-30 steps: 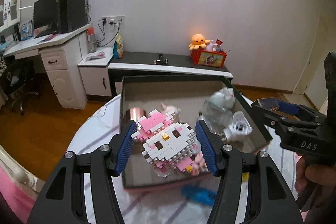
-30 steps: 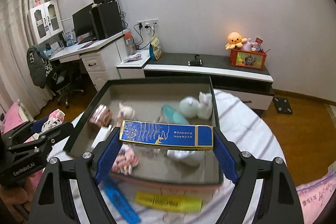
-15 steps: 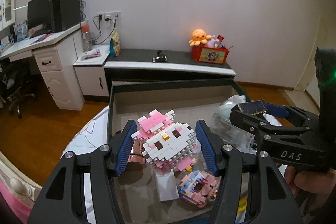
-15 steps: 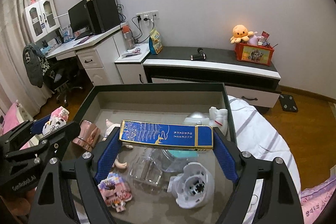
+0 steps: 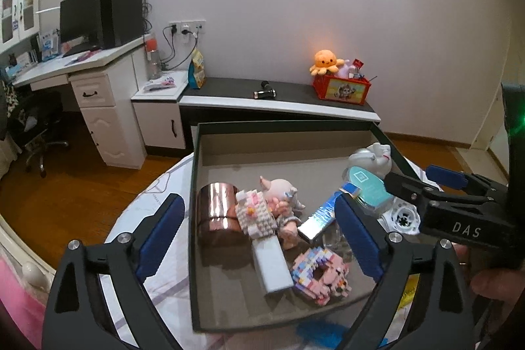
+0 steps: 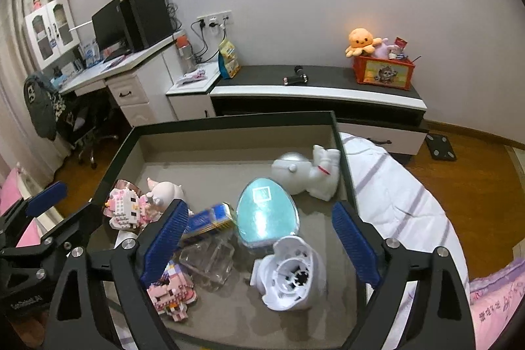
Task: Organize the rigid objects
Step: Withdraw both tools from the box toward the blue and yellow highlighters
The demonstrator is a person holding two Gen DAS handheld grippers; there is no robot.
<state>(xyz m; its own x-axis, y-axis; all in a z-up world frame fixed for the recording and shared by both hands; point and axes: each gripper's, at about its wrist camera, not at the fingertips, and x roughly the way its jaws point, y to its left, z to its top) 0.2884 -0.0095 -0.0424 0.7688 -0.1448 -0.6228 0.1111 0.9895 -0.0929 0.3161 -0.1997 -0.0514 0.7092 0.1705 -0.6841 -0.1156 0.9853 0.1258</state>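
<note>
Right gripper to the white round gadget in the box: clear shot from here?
Probably yes. The right gripper is open and empty, and the white round gadget lies uncovered between its fingers on the box floor. The teal egg touches its far side, so closing may nudge that.

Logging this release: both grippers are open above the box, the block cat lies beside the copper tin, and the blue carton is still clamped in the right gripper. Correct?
Not quite. The right gripper is open and empty; the blue carton lies in the box beside the teal egg, as the right wrist view shows. The rest stands.
</note>
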